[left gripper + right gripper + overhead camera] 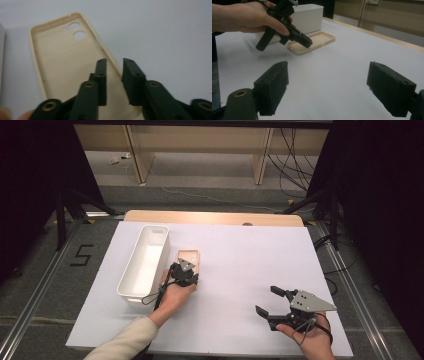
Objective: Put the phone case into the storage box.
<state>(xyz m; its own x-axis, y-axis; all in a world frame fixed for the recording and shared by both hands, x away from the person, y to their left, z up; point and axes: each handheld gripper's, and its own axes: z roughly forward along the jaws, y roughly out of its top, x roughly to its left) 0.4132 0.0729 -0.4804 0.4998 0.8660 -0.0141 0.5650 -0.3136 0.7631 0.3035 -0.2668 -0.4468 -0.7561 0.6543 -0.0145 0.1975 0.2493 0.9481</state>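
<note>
In the high view, a white rectangular bin [144, 262] stands lengthwise at the left of the white table [235, 270], and its smooth inside looks bare. Just to its right lies a beige phone case [190, 256], hollow side up. The left gripper [183, 272] hangs over the near end of that case, held in the left hand [176, 295], whose cream sleeve comes in from the bottom edge. Well apart, near the right front corner, the right gripper [272, 302] rests in the right hand [311, 336] with its jaws spread wide and nothing between them (its grey three-cornered plate faces up).

In the left gripper view, the phone case [62, 62] lies flat on the table, a shallow tray with rounded corners, a raised rim and round camera holes near its far end. The left gripper [114, 63] stands just above the case's right rim, its black jaws a narrow gap apart, one over the hollow and one over the rim; whether either pad touches the rim I cannot tell.

In the right gripper view, the right gripper [328, 75] shows two blocky matt black jaws far apart over bare table. Beyond them the left hand [244, 17] tilts the left gripper [308, 42] down onto the near edge of the case [312, 42], with the white bin [308, 17] behind.
</note>
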